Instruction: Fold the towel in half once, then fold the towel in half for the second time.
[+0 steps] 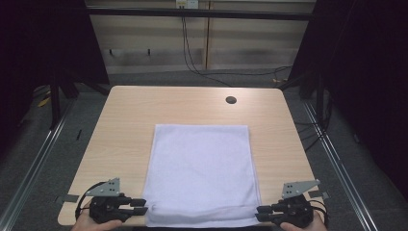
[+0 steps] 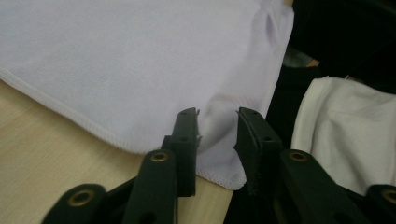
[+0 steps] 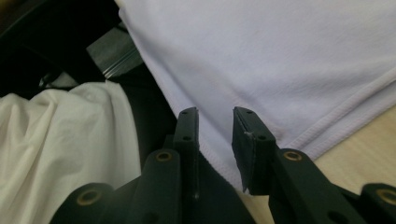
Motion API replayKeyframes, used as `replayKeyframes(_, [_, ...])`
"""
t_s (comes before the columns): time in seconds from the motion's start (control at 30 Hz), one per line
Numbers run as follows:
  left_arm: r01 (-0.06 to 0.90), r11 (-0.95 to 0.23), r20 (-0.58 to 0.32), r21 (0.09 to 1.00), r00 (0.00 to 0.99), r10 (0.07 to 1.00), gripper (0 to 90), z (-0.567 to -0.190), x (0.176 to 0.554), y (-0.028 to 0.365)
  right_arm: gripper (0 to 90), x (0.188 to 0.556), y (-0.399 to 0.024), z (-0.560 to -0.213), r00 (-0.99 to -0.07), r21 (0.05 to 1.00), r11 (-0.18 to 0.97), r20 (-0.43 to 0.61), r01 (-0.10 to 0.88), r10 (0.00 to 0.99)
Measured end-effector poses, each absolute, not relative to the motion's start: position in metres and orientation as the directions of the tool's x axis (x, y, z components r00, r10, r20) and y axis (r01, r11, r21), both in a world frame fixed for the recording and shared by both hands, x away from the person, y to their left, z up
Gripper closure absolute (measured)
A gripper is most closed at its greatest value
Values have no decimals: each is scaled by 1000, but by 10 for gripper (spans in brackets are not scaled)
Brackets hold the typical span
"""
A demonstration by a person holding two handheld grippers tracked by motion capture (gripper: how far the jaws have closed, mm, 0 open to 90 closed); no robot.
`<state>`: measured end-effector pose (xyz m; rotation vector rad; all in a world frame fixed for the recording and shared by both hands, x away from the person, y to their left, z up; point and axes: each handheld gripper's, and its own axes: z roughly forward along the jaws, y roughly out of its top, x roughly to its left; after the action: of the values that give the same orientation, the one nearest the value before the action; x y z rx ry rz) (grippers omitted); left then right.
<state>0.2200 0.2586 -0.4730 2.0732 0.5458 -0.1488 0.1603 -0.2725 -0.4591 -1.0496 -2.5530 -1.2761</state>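
Both hands entered at the near edge of the high view, each carrying a claw: the left claw at the near left corner of a white cloth, the right claw at the near right corner. The cloth lay spread flat on the desk, its near part doubled over into a soft fold along the near edge, just beside both claws. In the left gripper view, the left claw stood part open with the hemmed corner of the cloth between its jaws, unpinched. In the right gripper view, the right claw stood likewise part open over the hem of the cloth, gripping nothing. The cloth appeared light, limp and thin; it would likely sag and crease if lifted at one point. The stitched corners probably offered the firmest hold, taken together to keep the edge taut.
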Motion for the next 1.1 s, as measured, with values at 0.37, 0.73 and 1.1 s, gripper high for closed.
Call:
replayKeyframes(0.37, [515, -399, -259, 758, 800, 541, 676, -481, 313, 231, 597, 258, -258, -459, -705, 753, 303, 286, 584, 649])
replayKeyframes(0.73, [535, -466, -174, 705, 767, 617, 700, -500, 349, 203, 578, 328, -222, -497, -686, 669, 428, 169, 607, 708])
replayKeyframes(1.1, [533, -508, -232, 676, 809, 540, 796, -497, 302, 211, 594, 291, -227, -493, -709, 632, 468, 190, 618, 679])
